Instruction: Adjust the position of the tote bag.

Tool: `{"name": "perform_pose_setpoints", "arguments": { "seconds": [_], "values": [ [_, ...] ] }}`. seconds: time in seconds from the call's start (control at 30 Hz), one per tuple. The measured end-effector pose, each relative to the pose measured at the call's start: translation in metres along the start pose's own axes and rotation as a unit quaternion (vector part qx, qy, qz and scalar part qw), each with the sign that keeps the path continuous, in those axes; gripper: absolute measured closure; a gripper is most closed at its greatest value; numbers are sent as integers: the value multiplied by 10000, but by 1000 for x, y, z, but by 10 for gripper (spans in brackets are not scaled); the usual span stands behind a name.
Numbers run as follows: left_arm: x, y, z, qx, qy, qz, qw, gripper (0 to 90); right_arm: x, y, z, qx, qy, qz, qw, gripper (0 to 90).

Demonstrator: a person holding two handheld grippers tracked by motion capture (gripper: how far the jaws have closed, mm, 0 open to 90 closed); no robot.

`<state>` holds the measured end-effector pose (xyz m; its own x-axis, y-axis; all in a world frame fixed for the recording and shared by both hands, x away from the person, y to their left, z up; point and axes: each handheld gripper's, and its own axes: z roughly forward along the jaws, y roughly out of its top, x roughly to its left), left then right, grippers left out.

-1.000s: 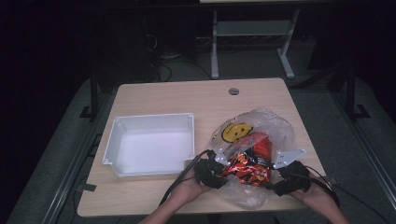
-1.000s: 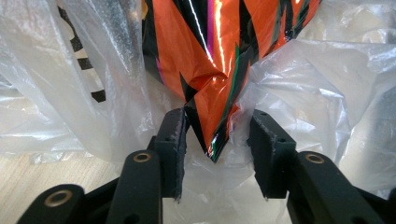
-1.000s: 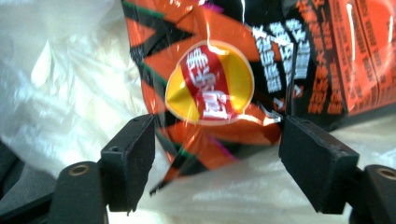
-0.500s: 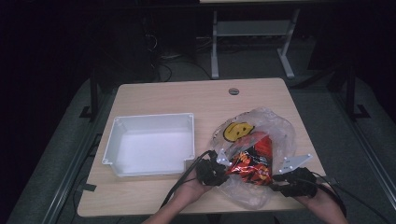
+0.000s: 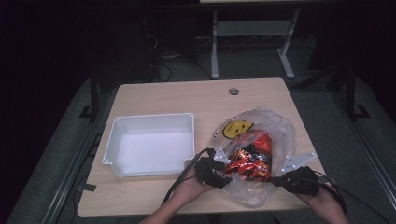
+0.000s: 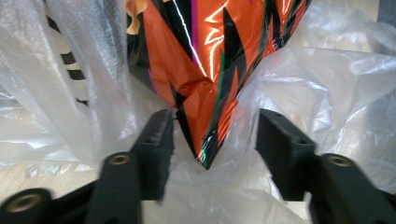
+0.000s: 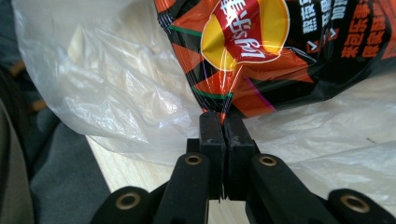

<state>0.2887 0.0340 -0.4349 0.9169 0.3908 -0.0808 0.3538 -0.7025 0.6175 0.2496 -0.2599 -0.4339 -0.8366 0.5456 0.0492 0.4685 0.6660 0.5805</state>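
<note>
An orange and black snack bag (image 5: 247, 163) lies inside a clear plastic bag (image 5: 275, 126) with a yellow smiley face, at the table's front right. My left gripper (image 5: 227, 169) is at the bag's left end. Its jaws have just been opening and are now open in the left gripper view (image 6: 212, 135). A corner of the snack bag (image 6: 210, 56) hangs between them without touching the pads. My right gripper (image 5: 276, 179) is at the bag's right end. Its jaws have just closed and, in the right gripper view (image 7: 223, 119), pinch a corner of the snack bag (image 7: 243, 37).
An empty white tray (image 5: 154, 116) stands on the left half of the wooden table (image 5: 187, 98). A round cable hole (image 5: 234, 91) is near the far edge. The plastic bag's film (image 7: 116, 84) overhangs the table's front edge. Cables trail from both grippers.
The right hand has shifted a little toward the table's near right corner, and its grey plate now shows beside the bag. The left hand has stayed in place.
</note>
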Motion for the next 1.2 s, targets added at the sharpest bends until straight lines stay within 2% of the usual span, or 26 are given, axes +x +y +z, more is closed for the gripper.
{"name": "perform_pose_setpoints", "arguments": {
  "seconds": [0.1, 0.17, 0.33, 0.37, 0.4, 0.47, 0.53, 0.63, 0.67, 0.8, 0.87, 0.9, 0.93, 1.03, 1.2],
  "values": [
    [0, 0, -3, -160, -45, -65, 9998, 399, 0, 3, -4, -50, 11, -21, 10000, 889],
    [0, 1, -7, -159, -48, -14, 9999, 368, -1, 5, -8, -116, -18, 15, 9999, 891],
    [2, 4, -20, -310, -68, 30, 9995, 354, -3, 8, -16, -272, -70, 53, 9996, 892],
    [2, 4, -23, -362, -70, 37, 9993, 376, -4, 9, -18, -308, -89, 54, 9995, 892],
    [1, 4, -25, -379, -50, 74, 9992, 478, -4, 10, -19, -345, -98, 51, 9993, 892],
    [1, 3, -24, -326, 47, 54, 9994, 525, -4, 11, -22, -402, -131, 57, 9991, 892],
    [1, 1, -22, -217, 175, 128, 9995, 590, -4, 13, -22, -403, -171, 70, 9990, 893],
    [0, -3, -17, -126, 174, 98, 9997, 627, -4, 12, -21, -402, -147, 74, 9991, 893],
    [0, -4, -15, -69, 224, 134, 9996, 625, -4, 12, -21, -406, -145, 76, 9990, 893],
    [-1, -6, -9, 108, 184, 173, 9996, 594, -4, 13, -23, -445, -167, 86, 9988, 894],
    [-1, -6, -8, 120, 173, 162, 9996, 565, -4, 13, -23, -460, -172, 78, 9988, 893],
    [-1, -6, -8, 88, 148, 132, 9998, 565, -5, 14, -25, -483, -189, 63, 9986, 893],
    [0, -5, -12, -26, 132, 104, 9999, 513, -5, 15, -27, -523, -212, 72, 9984, 893],
    [0, -4, -20, -185, 138, 42, 9997, 449, -5, 16, -29, -556, -232, 55, 9982, 893],
    [3, 0, -30, -308, 88, 65, 9995, 409, -5, 19, -33, -636, -248, 30, 9977, 893]
  ]
}}
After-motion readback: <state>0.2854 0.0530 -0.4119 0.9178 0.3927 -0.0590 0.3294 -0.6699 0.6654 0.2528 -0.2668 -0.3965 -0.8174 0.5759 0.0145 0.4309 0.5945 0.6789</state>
